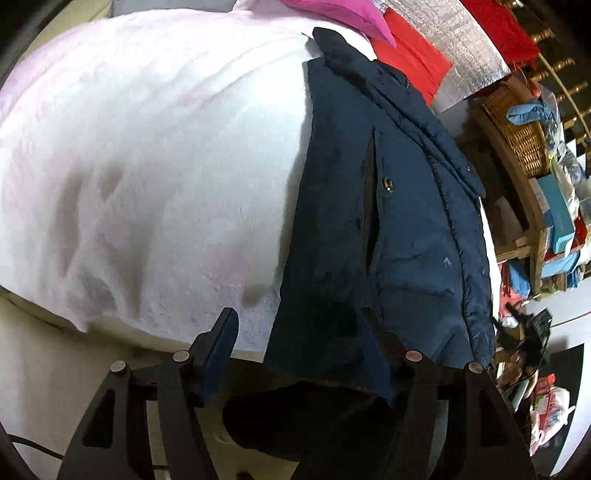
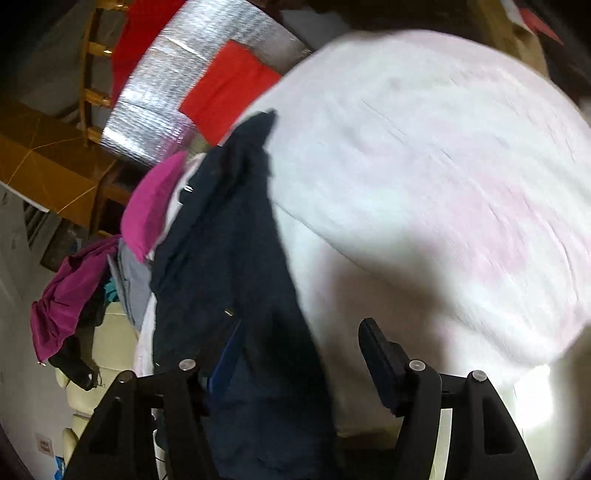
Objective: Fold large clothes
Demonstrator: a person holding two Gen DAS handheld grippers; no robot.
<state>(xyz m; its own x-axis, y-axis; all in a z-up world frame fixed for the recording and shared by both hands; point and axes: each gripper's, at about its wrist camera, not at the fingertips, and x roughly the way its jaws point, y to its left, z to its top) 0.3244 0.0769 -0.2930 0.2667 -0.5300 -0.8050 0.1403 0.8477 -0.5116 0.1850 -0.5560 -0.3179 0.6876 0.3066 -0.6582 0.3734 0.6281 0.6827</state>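
Note:
A navy padded jacket lies on a white fluffy blanket, along its right side. My left gripper is open, its fingers wide apart over the jacket's near hem; the right finger is partly hidden behind the fabric. In the right wrist view the same jacket runs up the left of the blanket. My right gripper is open with the jacket's edge lying between its fingers, over the left one.
Pink fabric, a red cloth and a silver foil sheet lie beyond the jacket. A wicker basket and cluttered shelf stand at right. Magenta clothes hang at left in the right wrist view.

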